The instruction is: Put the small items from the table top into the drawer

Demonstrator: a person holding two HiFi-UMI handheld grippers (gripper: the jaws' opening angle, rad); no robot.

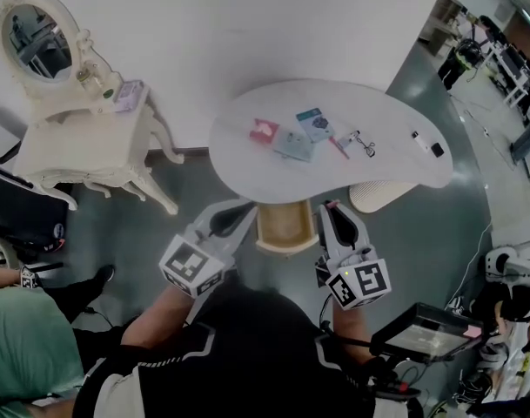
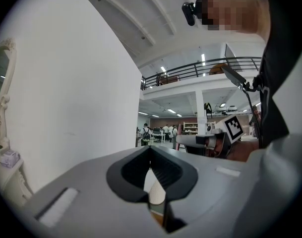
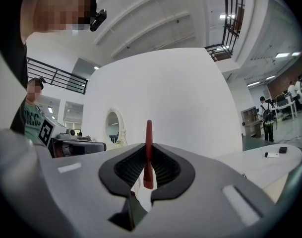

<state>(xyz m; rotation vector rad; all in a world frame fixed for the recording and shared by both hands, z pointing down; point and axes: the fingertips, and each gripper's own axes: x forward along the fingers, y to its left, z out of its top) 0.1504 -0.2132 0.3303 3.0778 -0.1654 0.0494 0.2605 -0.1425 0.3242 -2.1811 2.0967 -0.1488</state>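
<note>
R gripper [image 3: 149, 157] clamped on red stick [image 3: 149, 133] by open drawer [image 1: 286, 225]; L gripper [image 2: 151, 151] jaws together, empty. Most small items [image 1: 294, 144] lie on table [image 1: 395, 168]; task barely begun.

Between the closed jaws of the right gripper [image 3: 147, 168] a thin red stick [image 3: 149, 135] stands up; its lower end is sunk behind the pads, and what it is cannot be told. Ahead of that gripper's tips, on the table [image 1: 247, 165], a dark tangle [image 1: 362, 143], a white bit [image 1: 416, 135] and a black bit [image 1: 437, 150] are too small to name. Between the two grippers, the drawer [image 1: 285, 225] has its far end hidden under the table edge. Through the slit in the left gripper [image 2: 151, 168], whose jaws meet, a pale ribbed thing [image 2: 156, 192] shows only as a sliver
</note>
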